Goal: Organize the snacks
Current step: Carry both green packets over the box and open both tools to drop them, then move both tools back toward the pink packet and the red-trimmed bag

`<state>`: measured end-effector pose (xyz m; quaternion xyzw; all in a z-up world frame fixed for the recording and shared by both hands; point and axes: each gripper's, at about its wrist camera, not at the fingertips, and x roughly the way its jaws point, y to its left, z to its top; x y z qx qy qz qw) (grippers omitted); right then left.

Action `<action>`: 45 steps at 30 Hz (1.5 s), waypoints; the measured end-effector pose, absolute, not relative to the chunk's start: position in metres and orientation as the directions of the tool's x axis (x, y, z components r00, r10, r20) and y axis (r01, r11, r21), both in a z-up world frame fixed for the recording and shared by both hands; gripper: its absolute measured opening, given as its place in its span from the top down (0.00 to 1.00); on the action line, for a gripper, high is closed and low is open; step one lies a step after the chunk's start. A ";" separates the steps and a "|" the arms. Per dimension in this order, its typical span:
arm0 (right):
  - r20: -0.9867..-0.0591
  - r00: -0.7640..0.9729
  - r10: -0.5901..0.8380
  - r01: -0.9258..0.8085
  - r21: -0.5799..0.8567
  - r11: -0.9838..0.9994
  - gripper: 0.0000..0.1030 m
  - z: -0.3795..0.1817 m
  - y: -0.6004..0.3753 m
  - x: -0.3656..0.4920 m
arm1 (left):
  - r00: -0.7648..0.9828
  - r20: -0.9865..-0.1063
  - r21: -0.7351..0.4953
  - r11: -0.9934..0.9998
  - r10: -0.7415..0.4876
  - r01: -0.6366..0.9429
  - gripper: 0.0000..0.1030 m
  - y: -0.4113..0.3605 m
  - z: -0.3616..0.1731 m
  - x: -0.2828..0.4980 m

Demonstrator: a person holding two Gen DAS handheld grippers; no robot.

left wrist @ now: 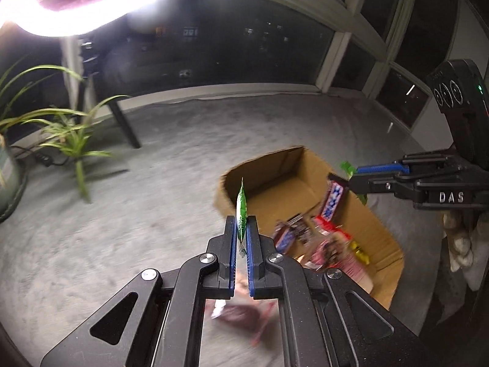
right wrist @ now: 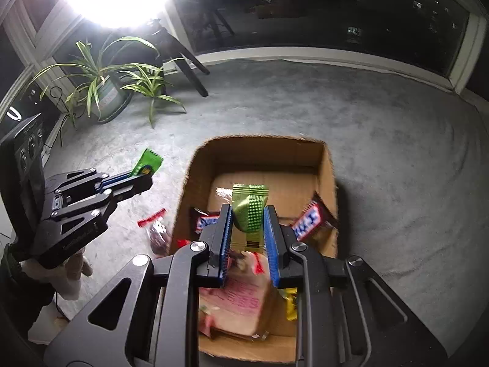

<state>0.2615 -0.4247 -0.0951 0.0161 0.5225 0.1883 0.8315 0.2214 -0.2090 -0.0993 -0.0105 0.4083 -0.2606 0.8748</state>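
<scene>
- Pinching a bright green snack packet (right wrist: pixel 146 165) edge-on, the left gripper (left wrist: pixel 241 229) has its jaws almost fully together on the thin wrapper, over the grey carpet (right wrist: pixel 397 159) just left of the cardboard box (right wrist: pixel 195 171).
- Lying on the carpet by the box's left wall is a clear packet with a red seal (right wrist: pixel 156 229), not yet boxed.
- Clamped narrowly on an olive-green foil packet (right wrist: pixel 249 211), the right gripper (right wrist: pixel 247 235) hangs above the box's middle, over Snickers bars (right wrist: pixel 308 220) and a pink packet (right wrist: pixel 241 299).
- Risk: the left packet is held only by its lower end, so a quick swing could slip it out short of the box's left edge.
- Risk: a high release on the right could bounce the foil packet off the pile.
</scene>
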 end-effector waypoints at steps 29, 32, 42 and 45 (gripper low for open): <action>-0.845 0.395 0.360 -0.276 0.265 0.924 0.48 -0.100 -0.460 0.218 | 0.509 -0.740 -0.212 0.871 -0.439 0.443 0.74 -0.258 -0.106 0.226; -0.839 0.395 0.373 -0.285 0.275 0.918 0.48 -0.099 -0.453 0.212 | 0.516 -0.742 -0.210 0.879 -0.428 0.428 0.74 -0.244 -0.104 0.226; -0.803 0.416 0.427 -0.330 0.304 0.894 0.48 -0.092 -0.423 0.177 | 0.501 -0.772 -0.200 0.897 -0.392 0.393 0.74 -0.204 -0.112 0.221; -0.788 0.420 0.451 -0.331 0.329 0.884 0.48 -0.091 -0.418 0.161 | 0.470 -0.795 -0.195 0.895 -0.384 0.401 0.75 -0.202 -0.122 0.221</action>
